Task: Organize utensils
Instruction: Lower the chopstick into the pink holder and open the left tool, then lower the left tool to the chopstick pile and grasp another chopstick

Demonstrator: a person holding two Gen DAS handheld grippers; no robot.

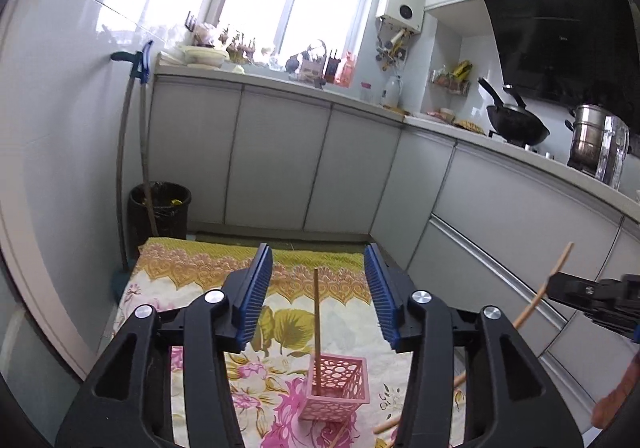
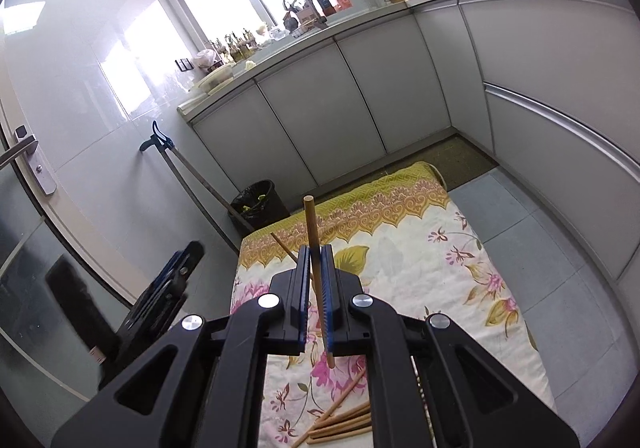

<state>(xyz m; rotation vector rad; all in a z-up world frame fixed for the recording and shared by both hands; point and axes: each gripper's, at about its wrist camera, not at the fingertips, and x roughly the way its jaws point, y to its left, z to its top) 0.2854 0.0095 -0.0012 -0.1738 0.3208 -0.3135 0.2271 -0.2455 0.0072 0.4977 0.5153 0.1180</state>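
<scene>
My left claw (image 1: 318,290) stands released above the pink perforated plastic basket (image 1: 336,388), which holds one upright wooden chopstick (image 1: 316,312) on the floral cloth (image 1: 200,280). My right claw (image 2: 316,280) is clenched on another wooden chopstick (image 2: 314,232); loose chopsticks (image 2: 344,424) lie right of the basket.

Left wrist: looks forward, slightly downward, over the floral cloth (image 1: 192,280) toward the window.
Right wrist: higher, steeper, same cloth (image 2: 420,248).
</scene>
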